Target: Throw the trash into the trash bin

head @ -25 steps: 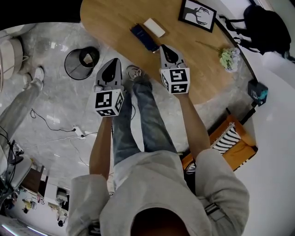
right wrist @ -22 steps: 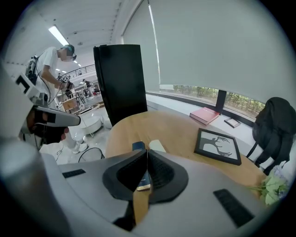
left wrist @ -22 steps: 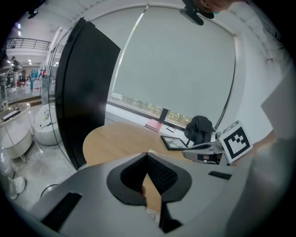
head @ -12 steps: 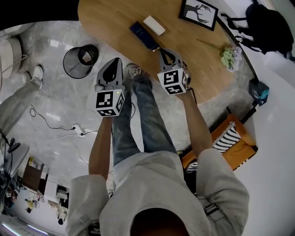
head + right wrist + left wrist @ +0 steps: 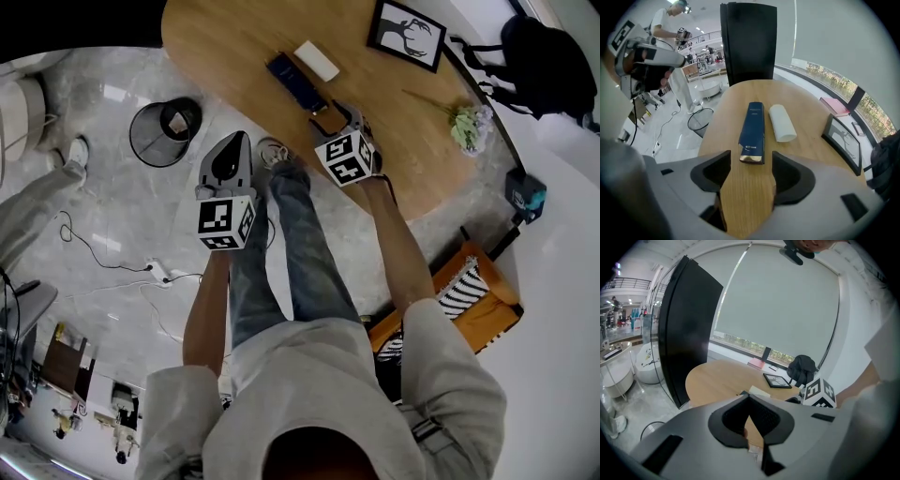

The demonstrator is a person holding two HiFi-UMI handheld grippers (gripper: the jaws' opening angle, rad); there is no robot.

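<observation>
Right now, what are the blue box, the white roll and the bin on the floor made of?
Blue box: likely thin cardboard, slightly glossy, with sharp folded edges and a gold band at its end. White roll: probably paper or tissue, matte and soft-looking; hard to be sure. Bin: looks like black wire mesh, since the floor shows through its wall.

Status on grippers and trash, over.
Left gripper shut, empty. Right gripper jaws just opening, blue box end at its tips, ungripped. White roll beside box, not touching. Bin on floor, left.
</observation>
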